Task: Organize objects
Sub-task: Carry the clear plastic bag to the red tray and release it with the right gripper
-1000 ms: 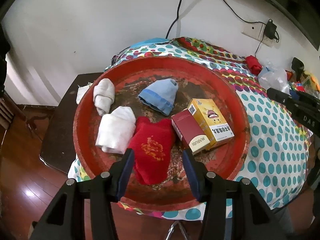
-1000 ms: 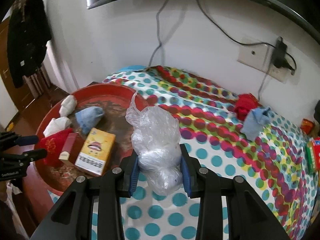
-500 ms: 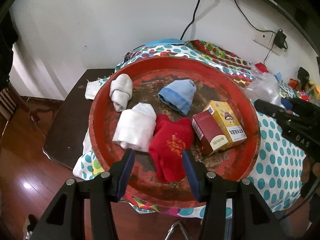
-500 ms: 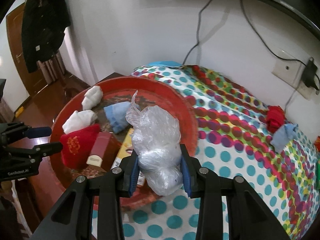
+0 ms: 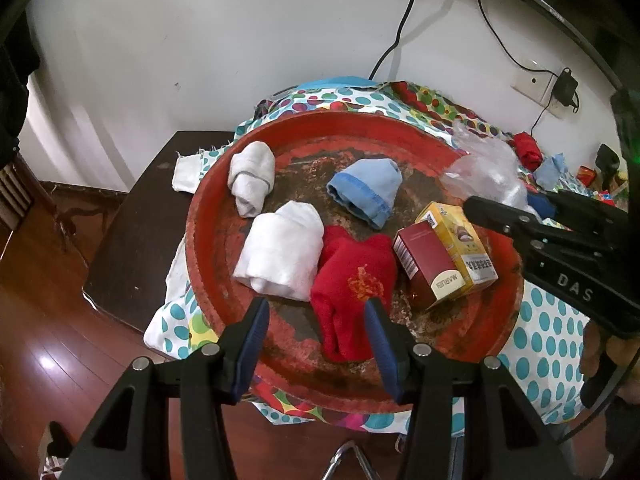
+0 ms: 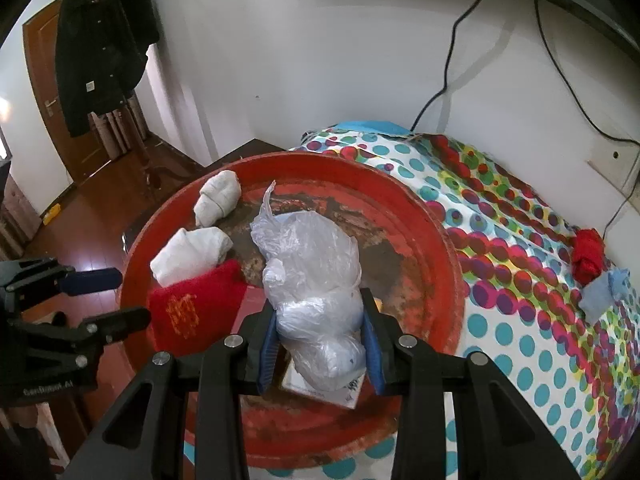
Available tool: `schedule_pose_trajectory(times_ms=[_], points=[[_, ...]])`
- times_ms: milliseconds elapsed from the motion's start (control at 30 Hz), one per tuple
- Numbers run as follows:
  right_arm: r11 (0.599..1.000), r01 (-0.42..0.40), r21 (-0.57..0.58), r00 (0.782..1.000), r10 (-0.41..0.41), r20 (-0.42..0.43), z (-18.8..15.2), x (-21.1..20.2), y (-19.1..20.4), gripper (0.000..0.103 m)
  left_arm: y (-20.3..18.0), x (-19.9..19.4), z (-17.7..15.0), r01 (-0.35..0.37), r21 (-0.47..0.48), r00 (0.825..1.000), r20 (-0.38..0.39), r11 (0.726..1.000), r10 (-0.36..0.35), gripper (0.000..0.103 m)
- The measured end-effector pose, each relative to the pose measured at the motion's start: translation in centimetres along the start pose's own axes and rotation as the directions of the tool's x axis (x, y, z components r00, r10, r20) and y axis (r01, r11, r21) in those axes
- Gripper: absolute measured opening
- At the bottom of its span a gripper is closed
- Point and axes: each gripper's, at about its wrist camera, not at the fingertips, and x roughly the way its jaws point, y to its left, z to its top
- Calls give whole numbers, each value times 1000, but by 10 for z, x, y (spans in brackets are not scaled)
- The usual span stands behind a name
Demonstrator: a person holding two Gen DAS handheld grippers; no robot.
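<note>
- While your right gripper (image 6: 320, 344) clamped the plastic bag (image 6: 312, 276), it hung over the red tray (image 6: 424, 216).
- Your left gripper (image 5: 316, 336) stood wide open, empty, above the red sock (image 5: 352, 280).

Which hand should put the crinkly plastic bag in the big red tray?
Right. The right gripper is already shut on the plastic bag, above the red tray. The left gripper is open, holding nothing.

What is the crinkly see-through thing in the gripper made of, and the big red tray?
The bag looks like thin clear plastic film: glossy, wrinkled, see-through. The tray seems to be painted metal or hard plastic; its red coat is worn away to brown patches in the middle, so I can't be sure.
</note>
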Motion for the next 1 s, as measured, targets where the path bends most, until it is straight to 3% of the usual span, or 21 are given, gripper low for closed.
schedule_pose_trajectory(times_ms=[600,700,767,1000], points=[[1000,10,18,999,-9,-44,14,31,2,36,5,1,0,21,-18,1000,-6,1000,-22,51],[999,16,29,999,-15,-42,13,30,0,42,4,2,0,25,-16,1000,-7,1000,-25,51],[999,22,31,999,-21,-35,12,29,-1,52,3,1,1,26,-11,1000,-6,1000,-26,51],[999,30,42,999,-29,-19,11,20,-9,55,-2,-1,1,31,0,1000,-3,1000,-31,51]])
